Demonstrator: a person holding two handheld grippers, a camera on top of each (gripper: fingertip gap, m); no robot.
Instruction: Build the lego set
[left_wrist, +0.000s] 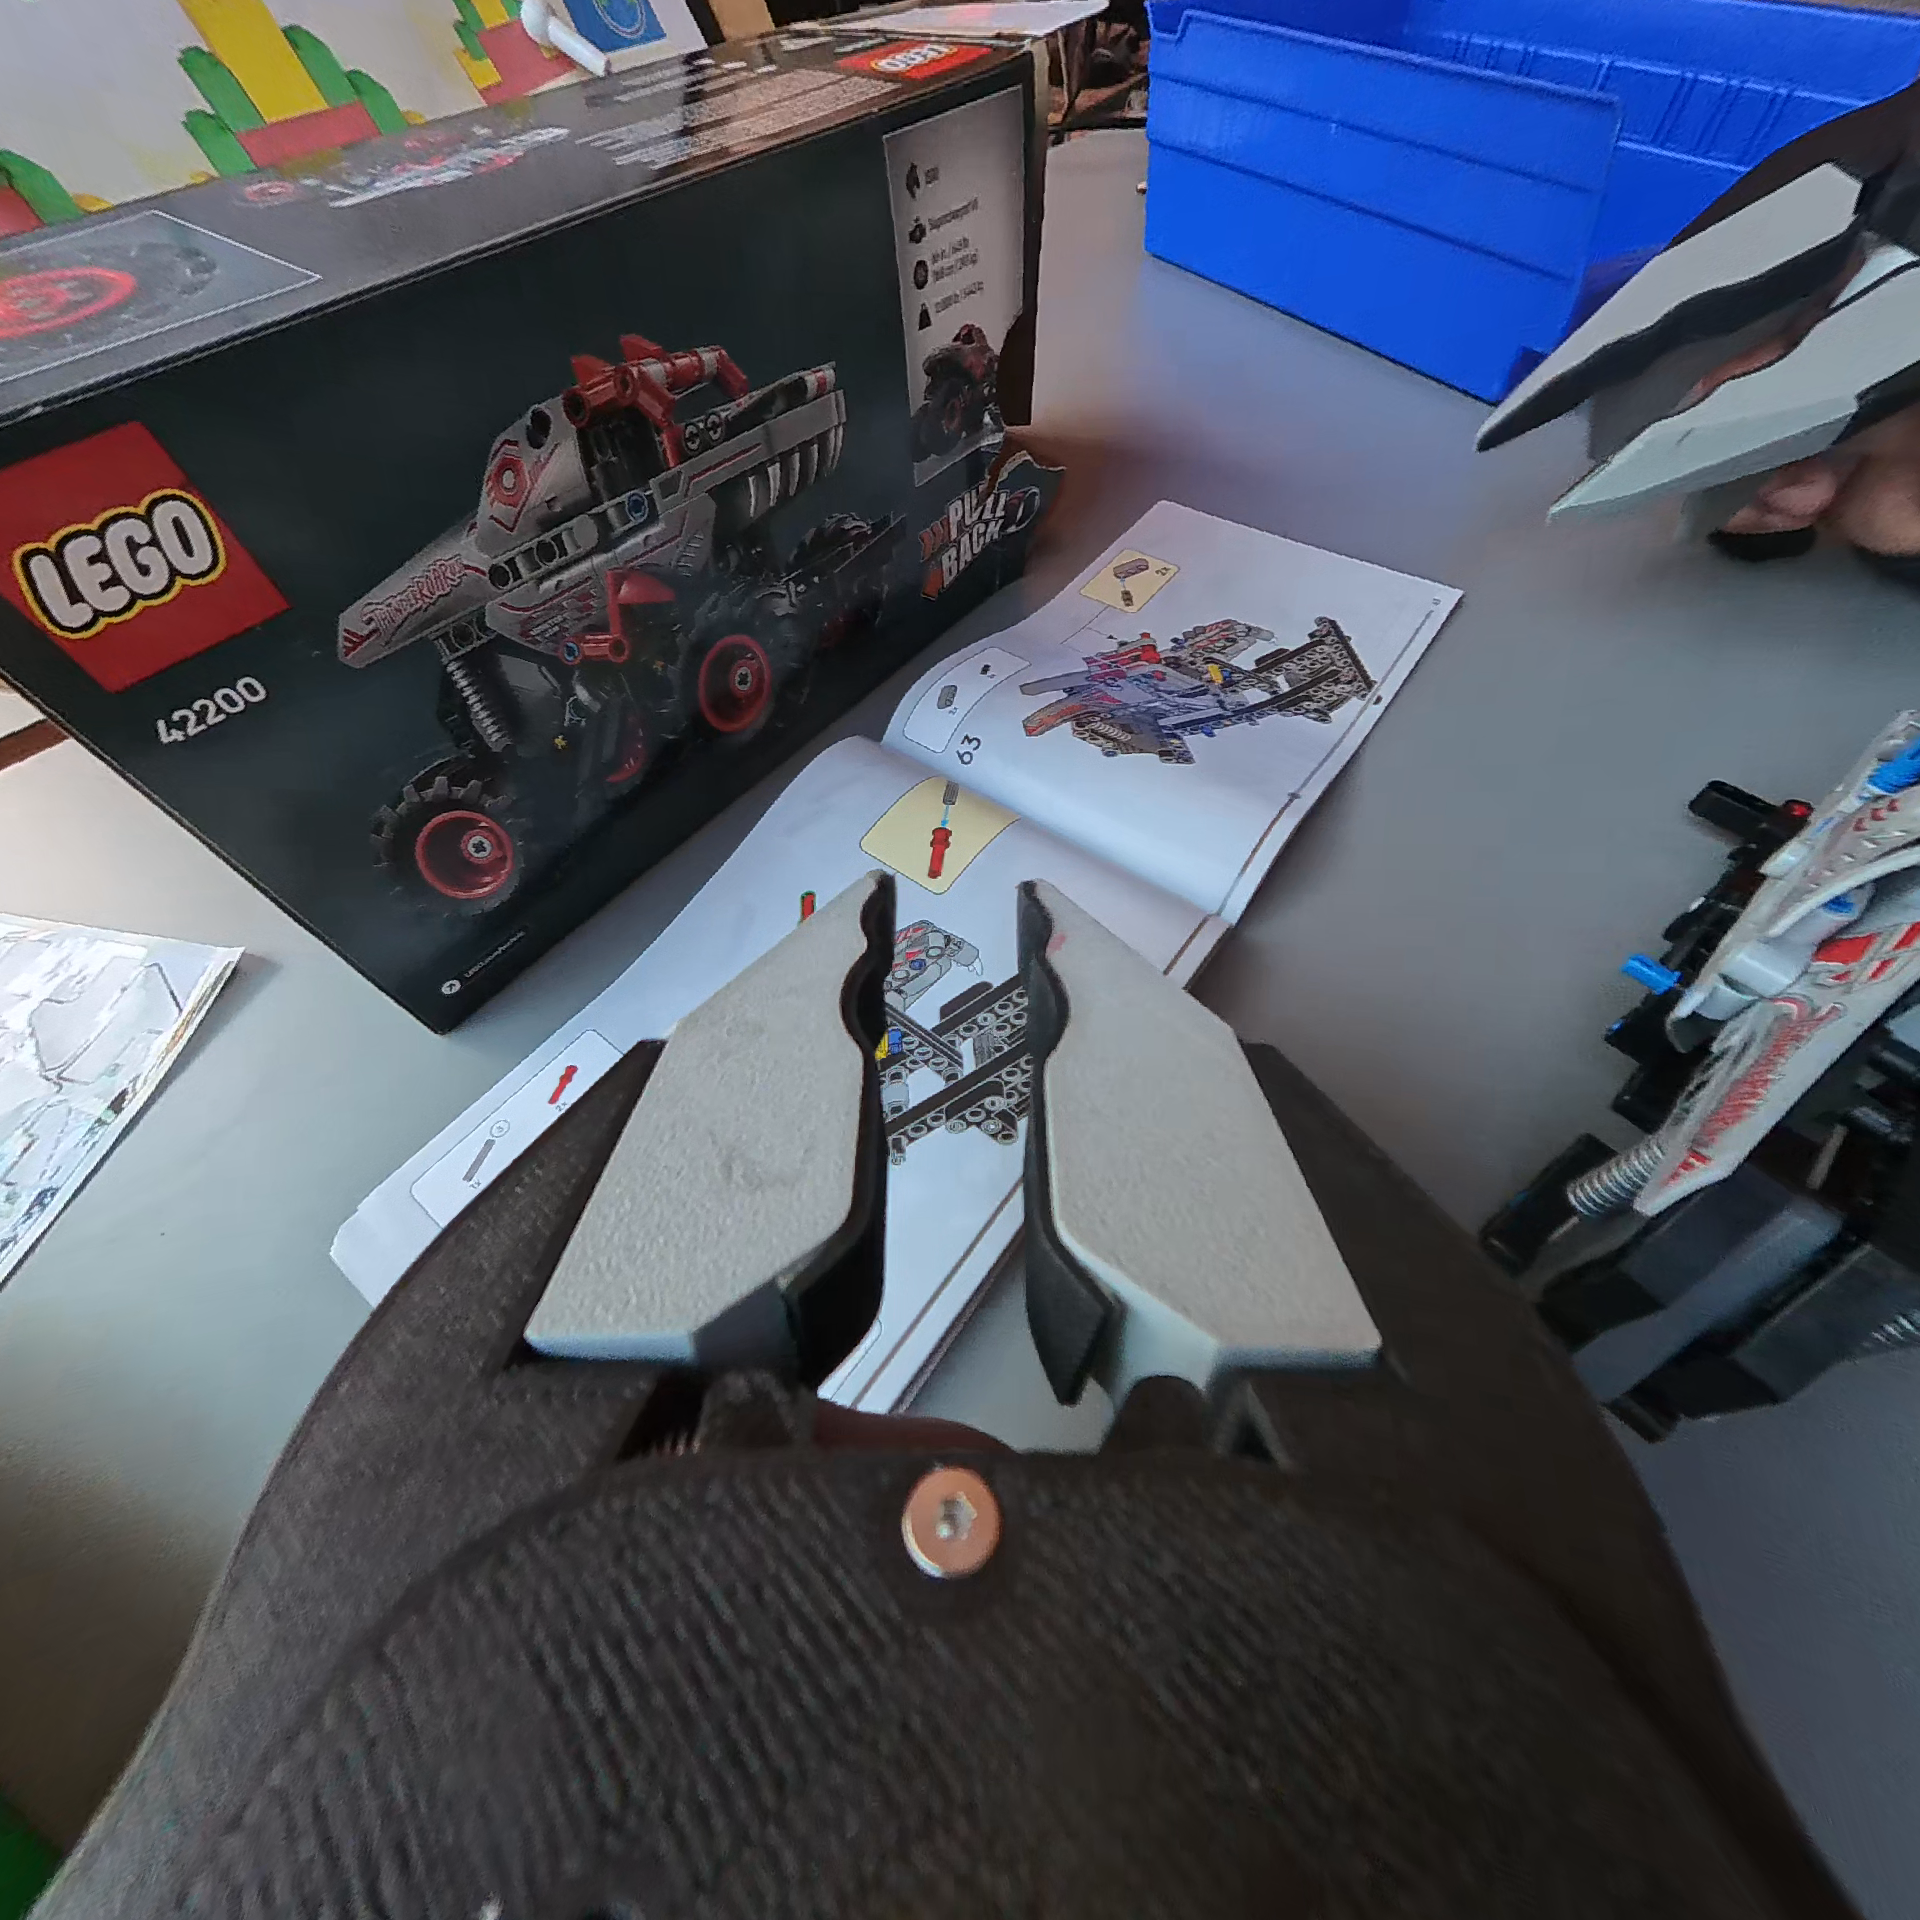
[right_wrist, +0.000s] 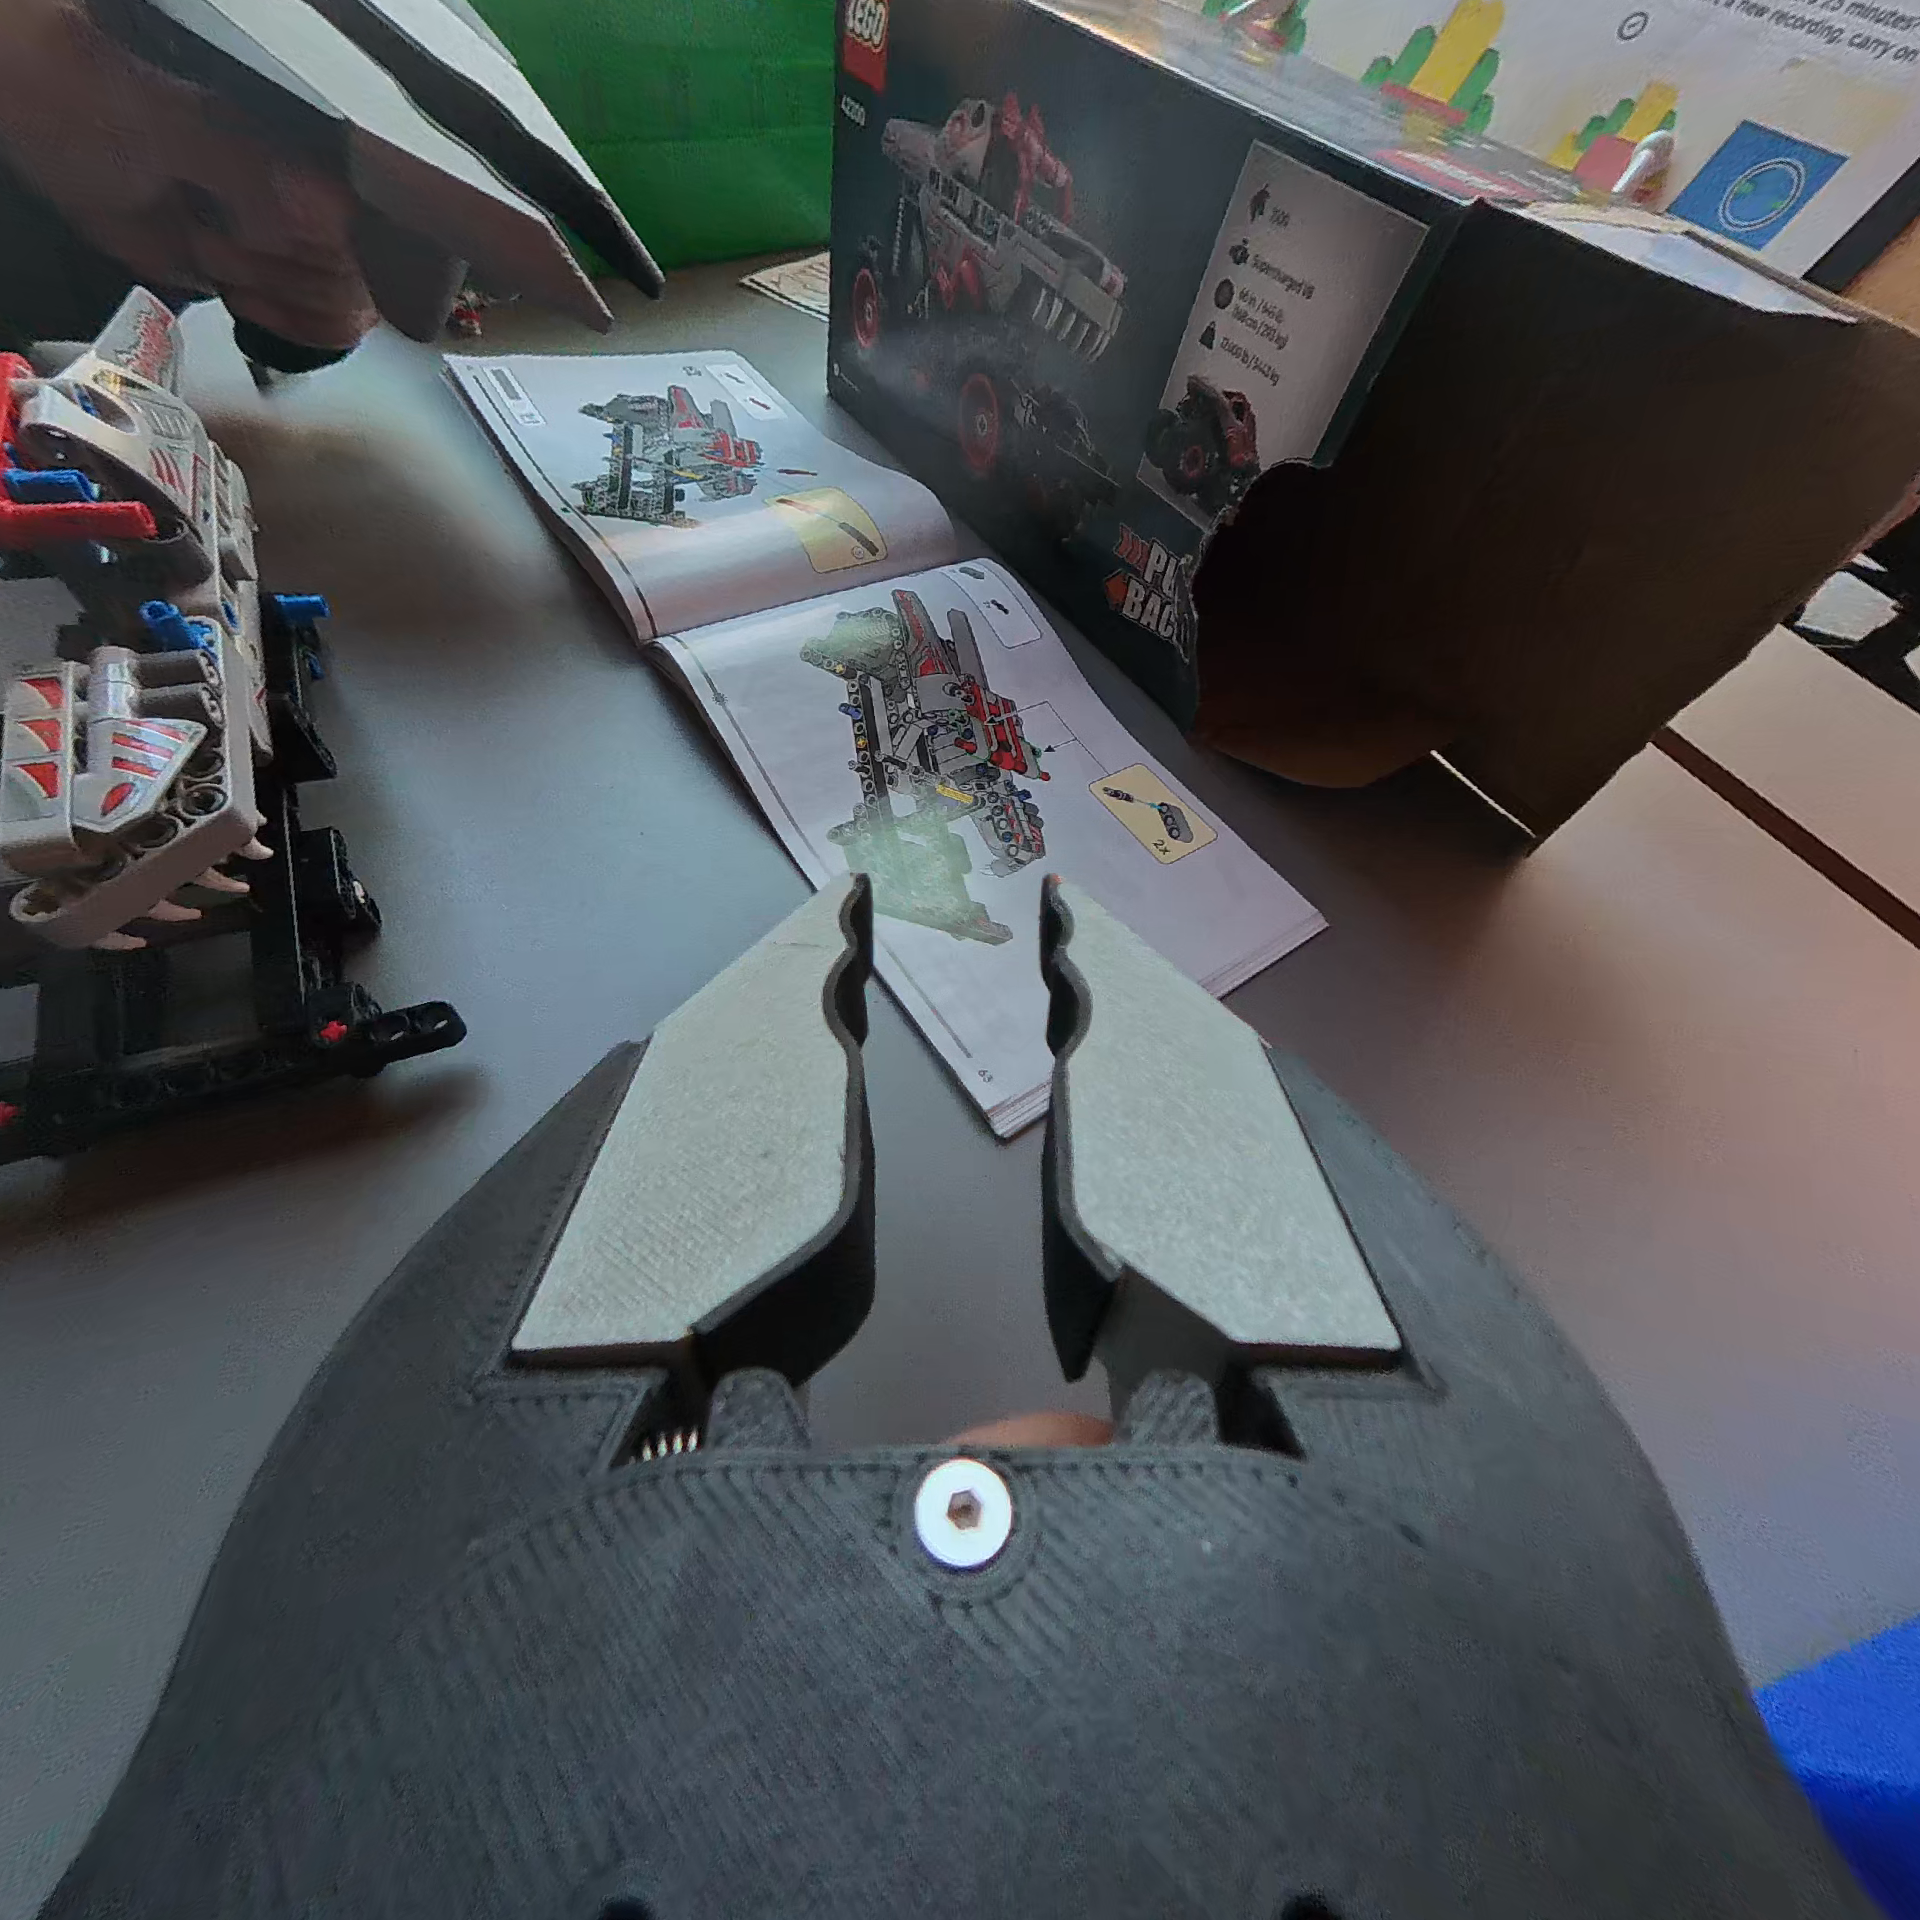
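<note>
The part-built truck model (left_wrist: 1766, 1049), grey with red markings on a black frame, lies on the grey table at the right edge of the left wrist view and at the left of the right wrist view (right_wrist: 145, 748). The open instruction booklet (left_wrist: 1091, 790) lies flat in front of the set's box (left_wrist: 499, 540). It also shows in the right wrist view (right_wrist: 831, 665). My left gripper (left_wrist: 956, 894) is open and empty above the booklet. My right gripper (right_wrist: 951, 894) is open and empty above the booklet's near page. Each gripper shows in the other's view (left_wrist: 1704, 384) (right_wrist: 436, 177).
A blue plastic bin (left_wrist: 1455, 177) stands at the back right of the left wrist view. A second leaflet (left_wrist: 94, 1070) lies at the left. The box's end flap (right_wrist: 1507, 582) is torn open. A green surface (right_wrist: 686, 125) is behind the table. A poster with brick pictures (left_wrist: 281, 94) is behind the box.
</note>
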